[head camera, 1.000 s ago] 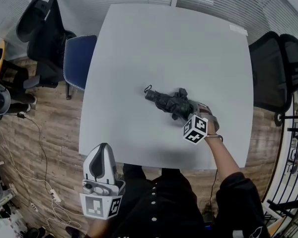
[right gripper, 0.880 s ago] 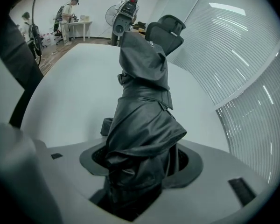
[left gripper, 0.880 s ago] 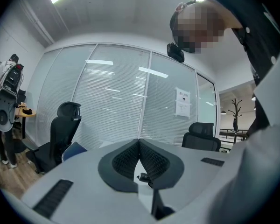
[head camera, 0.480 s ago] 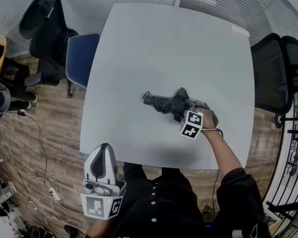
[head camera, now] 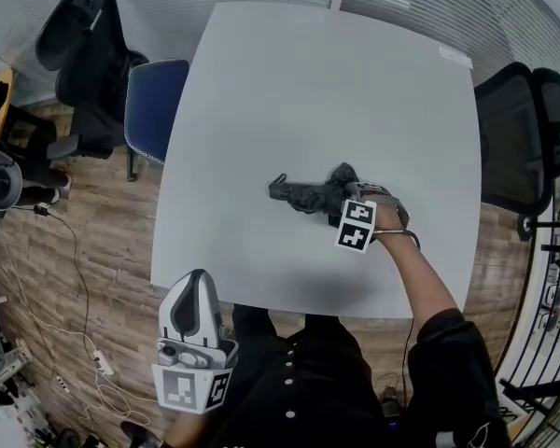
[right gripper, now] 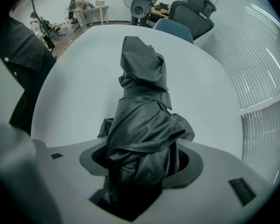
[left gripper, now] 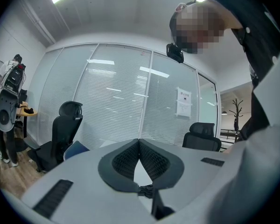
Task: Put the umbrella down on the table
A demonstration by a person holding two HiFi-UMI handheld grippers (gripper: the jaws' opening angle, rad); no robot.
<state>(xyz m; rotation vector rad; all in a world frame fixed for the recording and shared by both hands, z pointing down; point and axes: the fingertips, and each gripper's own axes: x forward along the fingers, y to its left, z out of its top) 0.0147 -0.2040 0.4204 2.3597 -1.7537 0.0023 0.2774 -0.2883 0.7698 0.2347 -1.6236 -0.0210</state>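
A folded black umbrella [head camera: 305, 194] lies across the white table [head camera: 336, 82] near its middle, with its handle end toward the left of the head view. My right gripper [head camera: 349, 209] points down over the umbrella's bunched right end and is shut on the umbrella [right gripper: 142, 115]. The dark fabric fills the space between the jaws of the right gripper [right gripper: 141, 160]. My left gripper [head camera: 194, 292] is held off the table's near edge, close to the person's body. The left gripper [left gripper: 139, 146] has its pads touching and holds nothing.
A blue chair [head camera: 149, 110] and a black office chair [head camera: 84, 54] stand at the table's left side. Another black chair [head camera: 523, 129] stands at the right. A small paper label [head camera: 455, 57] lies at the far right corner. Cables run over the wooden floor [head camera: 65, 269] at left.
My right gripper has sunk a little and rolled, its marker cube shifting toward the table's middle. The umbrella now lies flatter and more level across the table. The left gripper has not moved.
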